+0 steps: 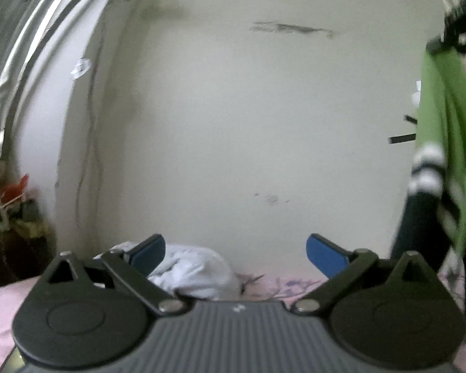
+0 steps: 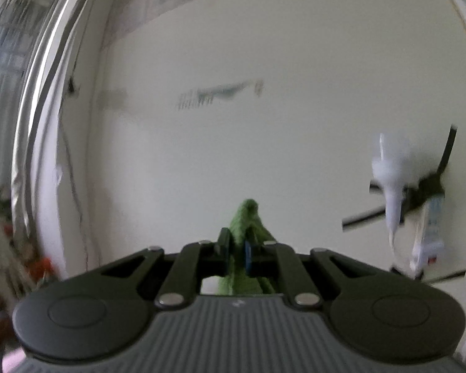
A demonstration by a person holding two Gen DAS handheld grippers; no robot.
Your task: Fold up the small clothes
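Observation:
A small green garment [image 1: 447, 143] with black and white striped trim hangs in the air at the right edge of the left wrist view, held up from its top. My left gripper [image 1: 236, 253] stands wide open and level, with nothing between its blue pads, well left of the hanging cloth. In the right wrist view my right gripper [image 2: 236, 253] is shut on a bunched fold of the green garment [image 2: 247, 217], which sticks up between the pads. A white garment [image 1: 195, 270] lies crumpled on the pink bed sheet [image 1: 3, 310] just beyond the left fingers.
A cream wall [image 1: 233, 124] fills both views close ahead. A curtain and cluttered stand [image 1: 12, 211] are at the left. White items hang on black wall hooks [image 2: 425, 186] at the right in the right wrist view.

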